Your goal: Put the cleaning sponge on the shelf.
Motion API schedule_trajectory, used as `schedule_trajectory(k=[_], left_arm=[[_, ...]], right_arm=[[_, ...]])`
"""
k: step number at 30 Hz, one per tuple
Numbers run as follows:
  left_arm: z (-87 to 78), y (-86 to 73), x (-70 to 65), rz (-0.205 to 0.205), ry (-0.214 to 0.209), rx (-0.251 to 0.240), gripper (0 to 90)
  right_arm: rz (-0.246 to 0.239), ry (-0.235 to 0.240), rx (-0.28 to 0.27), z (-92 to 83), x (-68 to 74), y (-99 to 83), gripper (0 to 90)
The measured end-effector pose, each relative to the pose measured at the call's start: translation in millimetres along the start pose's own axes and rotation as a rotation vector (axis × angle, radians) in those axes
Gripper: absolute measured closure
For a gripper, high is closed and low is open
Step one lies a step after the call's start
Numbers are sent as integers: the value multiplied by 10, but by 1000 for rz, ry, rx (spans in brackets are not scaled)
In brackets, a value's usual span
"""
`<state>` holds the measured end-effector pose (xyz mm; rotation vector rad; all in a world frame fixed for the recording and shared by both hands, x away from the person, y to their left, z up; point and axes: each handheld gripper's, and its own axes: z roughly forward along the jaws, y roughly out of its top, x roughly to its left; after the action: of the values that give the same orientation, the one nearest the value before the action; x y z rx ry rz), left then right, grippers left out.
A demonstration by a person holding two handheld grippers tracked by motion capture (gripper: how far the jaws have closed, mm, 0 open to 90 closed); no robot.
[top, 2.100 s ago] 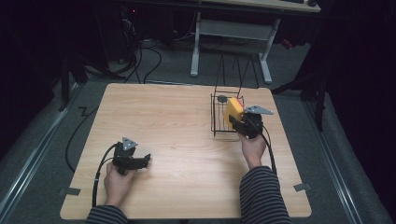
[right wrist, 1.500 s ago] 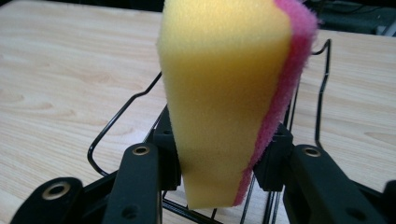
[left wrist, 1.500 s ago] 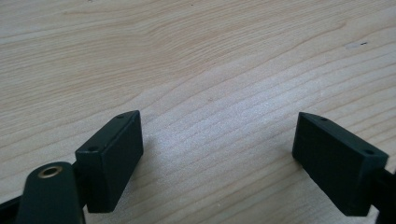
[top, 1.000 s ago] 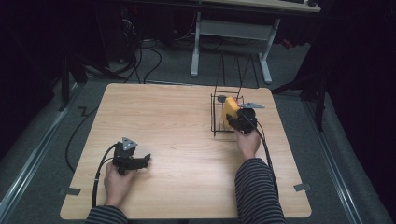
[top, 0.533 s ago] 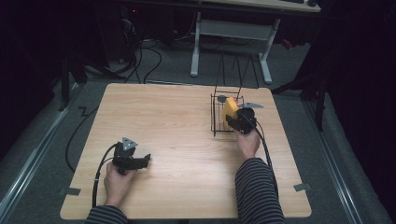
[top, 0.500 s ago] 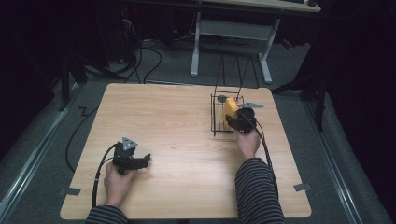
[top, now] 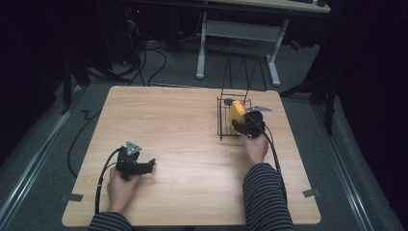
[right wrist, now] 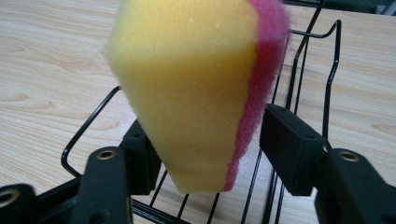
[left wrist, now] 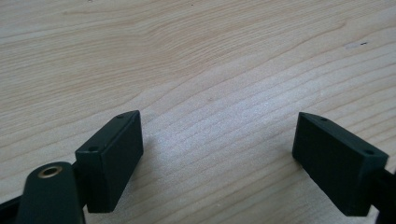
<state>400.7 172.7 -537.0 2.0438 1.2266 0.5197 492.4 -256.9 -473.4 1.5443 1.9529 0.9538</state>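
The sponge [right wrist: 196, 93], yellow with a red scouring layer along one side, stood narrow end down between the jaws of the right gripper [right wrist: 208, 154], above the floor wires of the black wire basket [right wrist: 299, 70]. The jaws had just been opening; a visible gap separated the pad on the red side from the sponge, while the pad on the yellow side sat just beside the foam, contact not determinable. In the high view the sponge [top: 236, 111] sat inside the basket [top: 222, 120] near the far right part of the wooden table [top: 183, 125], with the right gripper [top: 246, 126] at the basket's near edge. The left gripper [left wrist: 217, 154] rested low over bare table wood near the near left corner, well apart from the basket, its jaws wide apart with nothing between them.
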Motion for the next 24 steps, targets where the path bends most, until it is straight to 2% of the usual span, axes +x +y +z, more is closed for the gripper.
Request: schedule_trajectory(k=[10, 15, 24], left_arm=[[0, 0, 0, 0, 0, 0, 168], [0, 0, 0, 0, 0, 0, 168], [0, 0, 0, 0, 0, 0, 168]], right_arm=[[0, 4, -23, -81, -22, -29, 341], [16, 25, -35, -164, -62, -56, 315], [-10, 49, -51, -305, -31, -52, 288]])
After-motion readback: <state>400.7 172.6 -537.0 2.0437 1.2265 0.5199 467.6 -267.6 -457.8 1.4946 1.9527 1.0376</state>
